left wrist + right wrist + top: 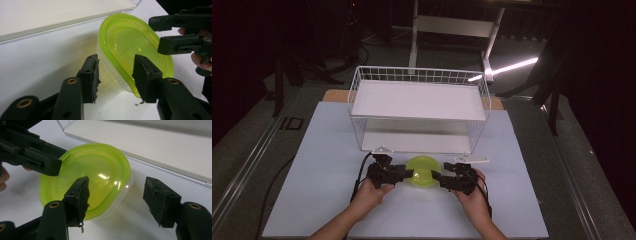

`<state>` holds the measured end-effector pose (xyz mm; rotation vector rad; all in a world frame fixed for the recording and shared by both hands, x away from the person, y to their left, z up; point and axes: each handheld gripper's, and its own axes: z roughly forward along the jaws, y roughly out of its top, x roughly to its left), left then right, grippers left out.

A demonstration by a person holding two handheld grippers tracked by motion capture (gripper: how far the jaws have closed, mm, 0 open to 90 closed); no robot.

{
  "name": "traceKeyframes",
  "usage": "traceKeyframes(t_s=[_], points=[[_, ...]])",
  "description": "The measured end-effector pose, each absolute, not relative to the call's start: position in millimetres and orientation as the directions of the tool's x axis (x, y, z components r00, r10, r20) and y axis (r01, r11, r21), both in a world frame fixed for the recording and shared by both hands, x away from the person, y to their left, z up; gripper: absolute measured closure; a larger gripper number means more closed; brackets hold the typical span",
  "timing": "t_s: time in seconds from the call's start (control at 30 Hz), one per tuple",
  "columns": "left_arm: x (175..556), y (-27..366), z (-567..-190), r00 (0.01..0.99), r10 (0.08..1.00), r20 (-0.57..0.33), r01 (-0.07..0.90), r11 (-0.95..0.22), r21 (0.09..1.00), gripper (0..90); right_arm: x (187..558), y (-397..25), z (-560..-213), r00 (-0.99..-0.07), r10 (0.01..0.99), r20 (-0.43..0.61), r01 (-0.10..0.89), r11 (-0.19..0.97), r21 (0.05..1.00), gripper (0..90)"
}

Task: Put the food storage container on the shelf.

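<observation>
A clear plastic container with a yellow-green lid [423, 171] sits on the white table just in front of the wire rack. My left gripper [410, 173] is at its left side and is open. In the left gripper view the jaws of that gripper [116, 72] straddle the container's [125, 47] near rim, one fingertip [91, 75] outside the wall and the other over the lid. My right gripper [436, 177] is open at the container's right side. Its left fingertip [78, 195] hangs over the lid [97, 170] and its right one stands off the wall.
A white wire rack [357, 95] with an upper shelf board [419, 100] and a lower board stands directly behind the container. The white table cover [322, 150] ends at left, right and front edges. A black cable [360, 175] trails from the left gripper.
</observation>
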<state>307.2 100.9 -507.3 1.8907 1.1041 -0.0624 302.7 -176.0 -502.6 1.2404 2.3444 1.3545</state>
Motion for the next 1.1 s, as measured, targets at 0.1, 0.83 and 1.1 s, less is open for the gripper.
traceKeyframes(t_s=[0.1,0.83,1.1], points=[[306.0,100.0,-506.5,0.6,0.66,-0.453,0.713,-0.183,0.677,60.9,301.9,-176.2,-502.7,-0.635,0.722,0.273,0.597,0.235,0.767,40.8],[283.9,97.2,-500.2,0.617,0.65,-0.445,0.705,-0.204,0.679,78.3,280.2,-180.0,-492.1,-0.588,0.74,0.326,0.661,0.208,0.721,74.9],[283.9,103.2,-493.7,0.616,0.662,-0.427,0.687,-0.187,0.702,81.3,281.5,-174.7,-481.3,-0.594,0.739,0.319,0.643,0.196,0.741,79.4]])
